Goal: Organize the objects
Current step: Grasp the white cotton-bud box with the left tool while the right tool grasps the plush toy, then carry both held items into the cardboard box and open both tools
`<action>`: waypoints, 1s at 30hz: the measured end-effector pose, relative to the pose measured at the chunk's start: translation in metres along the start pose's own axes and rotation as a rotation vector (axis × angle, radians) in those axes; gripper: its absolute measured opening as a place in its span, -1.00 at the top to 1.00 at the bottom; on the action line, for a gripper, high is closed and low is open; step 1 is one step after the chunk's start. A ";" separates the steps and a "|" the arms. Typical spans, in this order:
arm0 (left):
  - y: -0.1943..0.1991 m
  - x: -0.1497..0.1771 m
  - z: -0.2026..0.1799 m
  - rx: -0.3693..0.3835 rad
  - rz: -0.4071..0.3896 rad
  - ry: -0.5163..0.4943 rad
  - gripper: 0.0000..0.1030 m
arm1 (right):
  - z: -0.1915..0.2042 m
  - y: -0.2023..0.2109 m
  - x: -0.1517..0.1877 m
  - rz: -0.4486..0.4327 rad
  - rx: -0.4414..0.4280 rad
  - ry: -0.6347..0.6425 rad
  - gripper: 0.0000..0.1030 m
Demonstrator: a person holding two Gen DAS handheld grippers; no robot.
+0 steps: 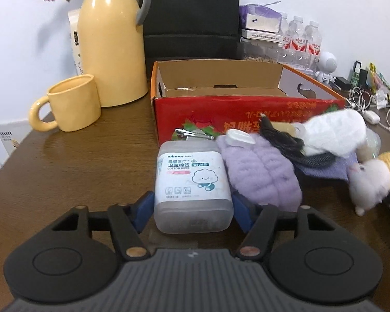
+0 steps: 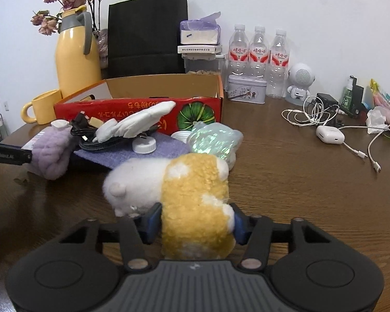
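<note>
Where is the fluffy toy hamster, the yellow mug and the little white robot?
White-and-yellow plush hamster (image 2: 195, 195), right wrist view, yellow back.
Yellow ceramic mug (image 1: 74, 104), left wrist view, side wall.
Small white robot figure (image 2: 301, 76), right wrist view, round head.

The left black two-finger gripper (image 1: 193, 208) sits low over the tabletop, level and pointing forward, its blue-padded jaws pressed against both sides of a translucent plastic cotton-bud box (image 1: 192, 187). The right black two-finger gripper (image 2: 196, 223) is likewise low and level, its blue-padded jaws squeezing the yellow-and-white plush toy (image 2: 184, 195) at its rear end.
</note>
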State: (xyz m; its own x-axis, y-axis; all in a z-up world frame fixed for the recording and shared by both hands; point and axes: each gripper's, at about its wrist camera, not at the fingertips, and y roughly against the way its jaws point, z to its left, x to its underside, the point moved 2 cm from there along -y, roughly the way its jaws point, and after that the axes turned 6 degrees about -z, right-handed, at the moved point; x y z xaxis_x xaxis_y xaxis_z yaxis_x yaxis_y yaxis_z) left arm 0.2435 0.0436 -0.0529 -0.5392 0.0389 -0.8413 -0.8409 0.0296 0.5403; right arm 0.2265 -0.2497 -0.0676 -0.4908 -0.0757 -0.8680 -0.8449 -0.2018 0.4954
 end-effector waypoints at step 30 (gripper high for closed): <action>0.107 0.034 -0.055 0.099 -0.019 0.062 -0.26 | 0.032 0.075 0.034 0.003 -0.102 -0.081 0.13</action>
State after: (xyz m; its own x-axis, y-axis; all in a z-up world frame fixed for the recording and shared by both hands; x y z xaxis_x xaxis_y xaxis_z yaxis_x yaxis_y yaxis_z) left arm 0.1323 -0.0073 -0.0245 -0.5274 -0.0243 -0.8493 -0.8441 0.1288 0.5205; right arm 0.1396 -0.2357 -0.0592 -0.5123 0.0019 -0.8588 -0.8195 -0.3003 0.4882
